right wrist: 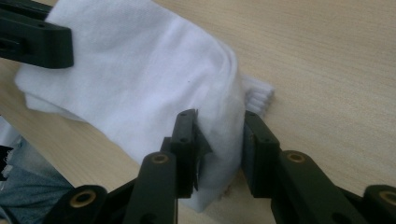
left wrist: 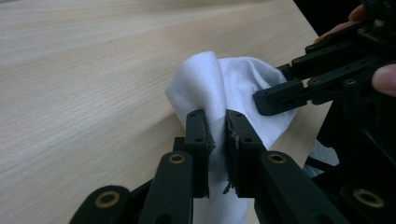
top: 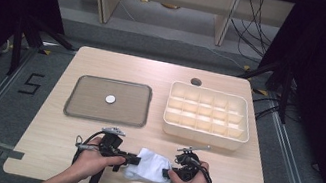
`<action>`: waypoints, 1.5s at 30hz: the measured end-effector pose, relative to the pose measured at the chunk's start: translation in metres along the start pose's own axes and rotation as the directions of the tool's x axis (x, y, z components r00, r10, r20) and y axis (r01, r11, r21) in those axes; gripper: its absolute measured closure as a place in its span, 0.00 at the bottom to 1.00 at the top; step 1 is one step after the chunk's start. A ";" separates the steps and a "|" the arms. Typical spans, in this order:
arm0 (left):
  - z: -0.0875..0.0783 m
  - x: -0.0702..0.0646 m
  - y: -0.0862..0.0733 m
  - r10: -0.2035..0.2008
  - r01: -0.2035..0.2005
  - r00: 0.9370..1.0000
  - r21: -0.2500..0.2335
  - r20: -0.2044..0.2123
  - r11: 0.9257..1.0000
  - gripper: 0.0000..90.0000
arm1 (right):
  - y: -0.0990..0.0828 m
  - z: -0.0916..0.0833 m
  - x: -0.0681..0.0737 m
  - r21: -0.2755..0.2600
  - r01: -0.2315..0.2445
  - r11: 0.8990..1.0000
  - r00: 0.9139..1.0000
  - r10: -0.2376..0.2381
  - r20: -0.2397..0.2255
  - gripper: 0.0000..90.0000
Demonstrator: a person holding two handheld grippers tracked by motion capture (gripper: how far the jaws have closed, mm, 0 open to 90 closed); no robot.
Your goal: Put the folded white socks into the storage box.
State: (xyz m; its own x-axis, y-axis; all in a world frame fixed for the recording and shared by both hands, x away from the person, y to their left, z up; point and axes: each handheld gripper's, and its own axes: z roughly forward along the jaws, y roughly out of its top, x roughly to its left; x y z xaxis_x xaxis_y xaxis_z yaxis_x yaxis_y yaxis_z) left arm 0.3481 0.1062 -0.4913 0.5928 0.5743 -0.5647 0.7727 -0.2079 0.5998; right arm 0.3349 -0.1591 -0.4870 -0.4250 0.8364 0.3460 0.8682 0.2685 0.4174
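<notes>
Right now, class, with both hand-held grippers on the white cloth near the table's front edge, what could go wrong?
1. The left hand-held gripper pinches only a thin fold of the white cloth, so it may slip free.
2. The right hand-held gripper has a thicker bunch between its jaws; uneven pulling could skew the cloth.
3. The cloth lies close to the table edge and might slide off.

High view: fixed above the person's side of the table, looking forward and down; far enough to take in the whole top, the floor around it and the shelving beyond.
Left gripper view: rides on the left gripper, looking along its black jaws from very near, low over the wood.
Right gripper view: rides on the right gripper, equally close, facing along its own jaws toward the other gripper.
Shared part: the white cloth at the table's near edge appears in all three; each gripper view also catches the opposite gripper's jaws.
</notes>
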 end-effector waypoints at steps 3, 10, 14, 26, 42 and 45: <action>-0.001 -0.003 0.002 0.008 -0.008 1.000 -0.005 0.008 1.000 0.89 | 0.000 0.000 0.001 0.007 -0.015 1.000 1.000 0.015 0.008 0.78; -0.004 -0.005 0.007 0.028 -0.028 0.999 -0.011 0.015 1.000 0.90 | 0.000 0.001 0.001 0.002 0.002 1.000 1.000 -0.002 0.012 0.79; -0.004 -0.006 0.007 0.030 -0.030 0.999 -0.014 0.014 0.999 0.91 | 0.000 0.001 0.001 -0.001 -0.002 1.000 1.000 0.002 0.013 0.80; -0.007 -0.005 0.008 0.032 -0.032 0.999 -0.010 0.010 0.999 0.91 | -0.001 0.001 -0.002 -0.005 -0.013 1.000 1.000 0.013 0.000 0.81; -0.006 -0.001 0.008 0.024 -0.024 1.000 -0.005 0.000 1.000 0.90 | 0.005 -0.036 0.022 -0.147 0.070 0.987 0.998 -0.068 0.018 0.95; -0.006 -0.002 0.009 0.027 -0.027 1.000 -0.008 -0.003 1.000 0.90 | 0.006 -0.028 0.028 -0.129 0.105 0.986 0.994 -0.106 -0.003 1.00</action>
State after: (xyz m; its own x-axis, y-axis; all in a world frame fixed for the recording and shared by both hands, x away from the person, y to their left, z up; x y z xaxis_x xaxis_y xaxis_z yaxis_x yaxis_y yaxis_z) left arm 0.3524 0.1086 -0.4816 0.6124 0.5711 -0.5467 0.7548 -0.2167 0.6192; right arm 0.3214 -0.1475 -0.4512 -0.5154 0.8019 0.3023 0.7786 0.2909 0.5560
